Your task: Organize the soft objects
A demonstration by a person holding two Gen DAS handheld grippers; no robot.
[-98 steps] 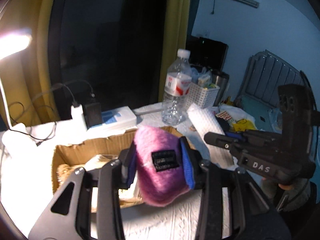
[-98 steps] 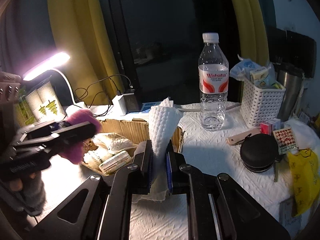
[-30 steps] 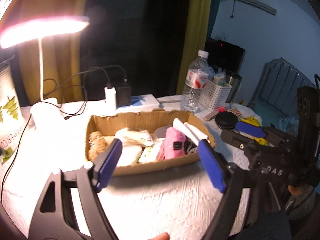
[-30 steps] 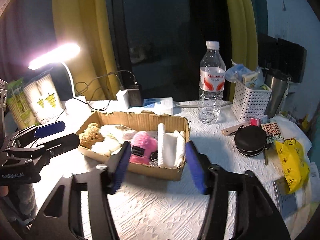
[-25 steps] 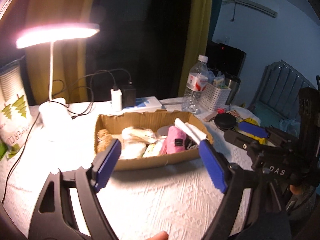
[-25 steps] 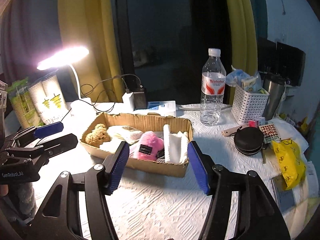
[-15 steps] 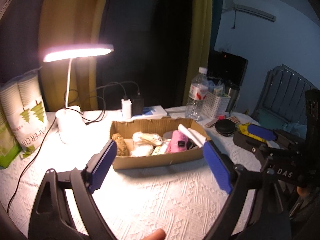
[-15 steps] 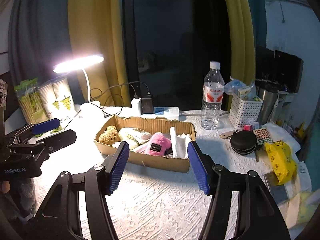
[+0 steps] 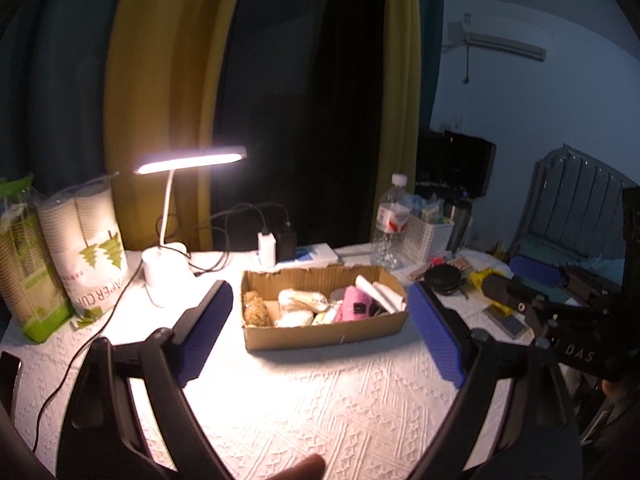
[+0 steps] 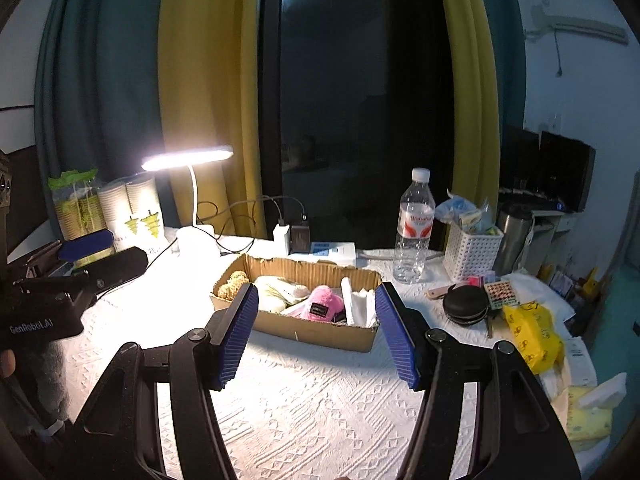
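Note:
A shallow cardboard box (image 9: 320,334) (image 10: 320,332) stands mid-table. In it lie a pink fuzzy item (image 9: 354,308) (image 10: 322,306), a folded white cloth (image 9: 380,294) (image 10: 358,304), a brown plush (image 9: 254,308) (image 10: 232,284) and cream soft items (image 9: 300,300) (image 10: 280,288). My left gripper (image 9: 320,328) is open and empty, held back from the box. My right gripper (image 10: 316,328) is open and empty too, also back from the box. Each gripper shows at the side of the other's view: the right one (image 9: 560,292), the left one (image 10: 80,264).
A lit desk lamp (image 9: 168,240), paper-cup sleeves (image 9: 92,248) and cables stand left. A water bottle (image 10: 414,228), white basket (image 10: 472,254), black round case (image 10: 466,304), yellow packet (image 10: 532,332) and chargers (image 10: 294,238) crowd the back and right. A white textured cloth (image 10: 320,400) covers the table.
Both grippers let go of the pink item and white cloth, which now lie in the box. Both have opened and pulled back and up from the box.

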